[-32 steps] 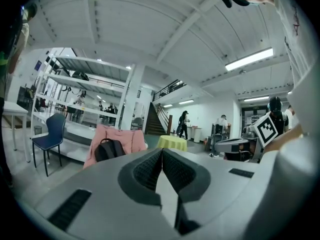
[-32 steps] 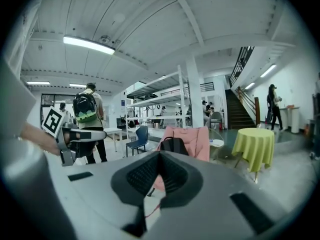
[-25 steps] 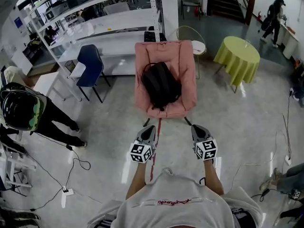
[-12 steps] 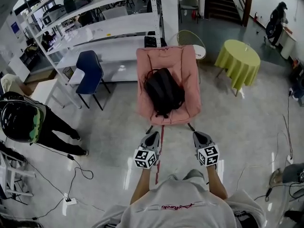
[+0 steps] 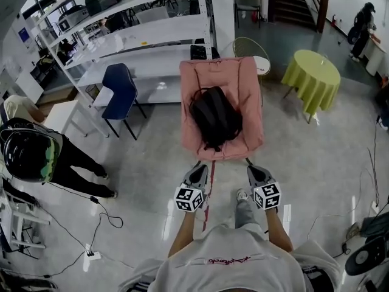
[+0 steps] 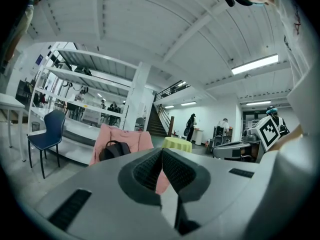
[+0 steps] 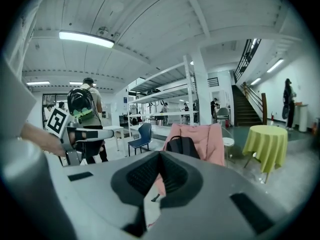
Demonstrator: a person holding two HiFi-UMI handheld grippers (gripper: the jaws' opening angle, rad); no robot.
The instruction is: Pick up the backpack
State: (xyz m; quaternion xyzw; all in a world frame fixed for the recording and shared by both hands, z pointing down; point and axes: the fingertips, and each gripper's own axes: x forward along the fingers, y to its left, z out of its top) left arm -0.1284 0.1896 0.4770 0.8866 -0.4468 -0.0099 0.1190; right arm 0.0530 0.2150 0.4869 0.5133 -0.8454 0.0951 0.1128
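Both of your tools are pressed together and empty. The left gripper (image 5: 199, 168) and right gripper (image 5: 255, 170) are held out side by side in front of you. In each gripper view the ribbed pads (image 6: 150, 166) meet along one line, with nothing caught between them. Just past the tips in the head view is the front edge of the pink chair (image 5: 250, 87). Neither gripper touches it, and both gripper views show open floor between you and it. The backpack (image 5: 214, 117) is black and lies in the middle of that chair. Its body rests against the backrest, its top loop points toward the chair's upper edge, and a strap trails down toward the front edge of the seat. It sits about centred between the chair's left and right sides, roughly in line with the gap between your two grippers. A blue chair (image 5: 120, 85) stands off the pink chair's left side. A round yellow-green table (image 5: 311, 72) stands off its right, and white shelving (image 5: 152, 29) runs behind. A bystander (image 5: 27, 151) is well apart at your left. As for progress, I judge that you are in the approach and nothing of the pick-up is done yet. You have not reached, gripped or lifted the backpack. What remains is to close the gap, spread the jaws, take hold of the top loop or a strap, and raise the backpack clear of the seat.
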